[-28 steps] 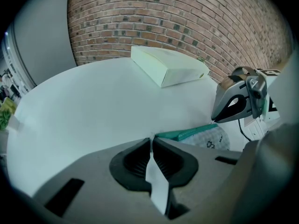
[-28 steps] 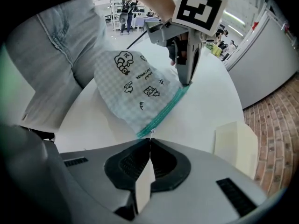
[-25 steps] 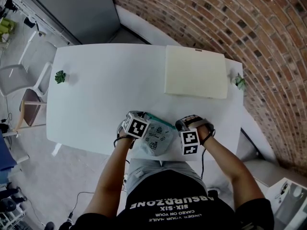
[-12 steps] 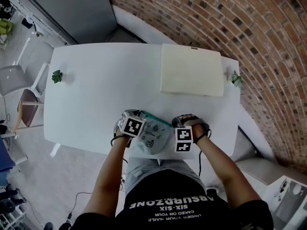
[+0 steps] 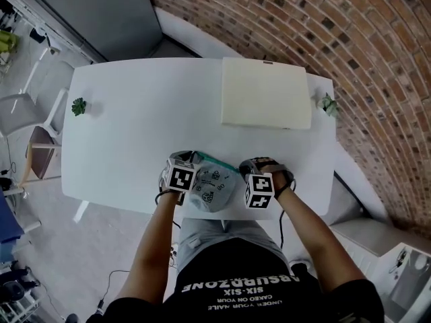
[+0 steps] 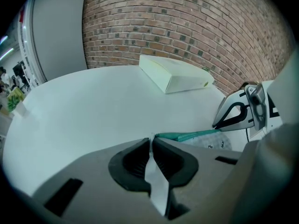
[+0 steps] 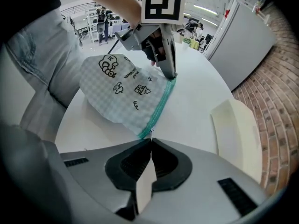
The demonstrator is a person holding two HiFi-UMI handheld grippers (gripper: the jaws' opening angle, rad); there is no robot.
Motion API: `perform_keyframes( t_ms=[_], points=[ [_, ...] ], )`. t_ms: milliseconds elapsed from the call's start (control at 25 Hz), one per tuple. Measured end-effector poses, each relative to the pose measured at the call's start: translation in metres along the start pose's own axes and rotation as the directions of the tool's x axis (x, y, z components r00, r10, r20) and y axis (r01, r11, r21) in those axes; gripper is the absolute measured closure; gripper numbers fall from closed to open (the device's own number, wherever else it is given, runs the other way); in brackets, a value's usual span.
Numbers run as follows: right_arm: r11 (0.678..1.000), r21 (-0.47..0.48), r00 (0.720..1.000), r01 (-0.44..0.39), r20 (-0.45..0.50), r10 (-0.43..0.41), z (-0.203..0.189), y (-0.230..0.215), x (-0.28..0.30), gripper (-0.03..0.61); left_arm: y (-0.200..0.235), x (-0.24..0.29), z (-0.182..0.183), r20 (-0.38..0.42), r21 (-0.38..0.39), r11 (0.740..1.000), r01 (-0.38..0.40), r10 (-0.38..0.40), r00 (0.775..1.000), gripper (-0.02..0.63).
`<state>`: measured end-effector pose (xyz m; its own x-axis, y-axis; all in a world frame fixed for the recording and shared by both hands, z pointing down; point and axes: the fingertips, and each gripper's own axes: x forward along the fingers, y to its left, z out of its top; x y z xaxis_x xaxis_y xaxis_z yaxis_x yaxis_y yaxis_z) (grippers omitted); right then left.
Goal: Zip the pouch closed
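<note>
Tbl (image 5: 135,133) w/ pouch (image 5: 214,188), box (image 5: 266,103) (cream), 2 plants (image 5: 79,106)

Bright, even overhead light; the white table (image 5: 135,126) looks slightly washed out, with soft shadows. Both gripper views bend strongly, their corners vignetted black. Their near foreground blurs, but the pouch (image 7: 117,92) print is sharp. The head view bows the brick wall (image 5: 323,25).

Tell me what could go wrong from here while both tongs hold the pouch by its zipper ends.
1. The left tongs and right tongs each pinch the teal zipper only at their very tips, so a pull may slip an end free.
2. The pouch sits right at the near edge of the table; if released, it could drop towards the person's lap.
</note>
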<state>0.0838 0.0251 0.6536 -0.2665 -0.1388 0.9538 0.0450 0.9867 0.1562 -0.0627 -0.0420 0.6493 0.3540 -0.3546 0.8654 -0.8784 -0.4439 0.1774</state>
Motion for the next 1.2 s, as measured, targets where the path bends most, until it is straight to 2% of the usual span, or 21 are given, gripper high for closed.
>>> perform_keyframes(
  t_ms=[200,320,440,680,960,1200],
  points=[
    [0.988,0.142,0.997,0.061,0.043,-0.067,-0.001,-0.004,-0.003,0.584,-0.004,-0.004,0.001,0.046,-0.040,0.997,0.060,-0.058,0.997,0.584],
    [0.974,0.204,0.994,0.094,0.034,-0.103,-0.003,-0.007,-0.004,0.561,-0.007,-0.005,0.001,0.057,-0.069,0.995,0.077,-0.073,0.996,0.517],
    [0.956,0.273,0.991,0.106,0.045,-0.123,-0.004,-0.011,-0.010,0.522,-0.006,-0.012,0.006,0.082,-0.096,0.993,0.072,-0.064,0.995,0.499],
    [0.899,0.427,0.973,0.100,0.146,-0.177,0.005,-0.017,-0.038,0.522,-0.008,-0.040,0.016,0.177,-0.146,0.987,0.061,-0.035,0.984,0.498],
    [0.799,0.597,0.927,0.070,0.257,-0.273,0.024,-0.029,-0.076,0.529,-0.023,-0.077,0.025,0.283,-0.159,0.986,0.041,0.006,0.959,0.499],
    [0.742,0.668,0.872,0.060,0.326,-0.364,0.038,-0.033,-0.107,0.552,-0.045,-0.110,0.038,0.372,-0.160,0.985,0.060,0.004,0.928,0.512]
  ],
)
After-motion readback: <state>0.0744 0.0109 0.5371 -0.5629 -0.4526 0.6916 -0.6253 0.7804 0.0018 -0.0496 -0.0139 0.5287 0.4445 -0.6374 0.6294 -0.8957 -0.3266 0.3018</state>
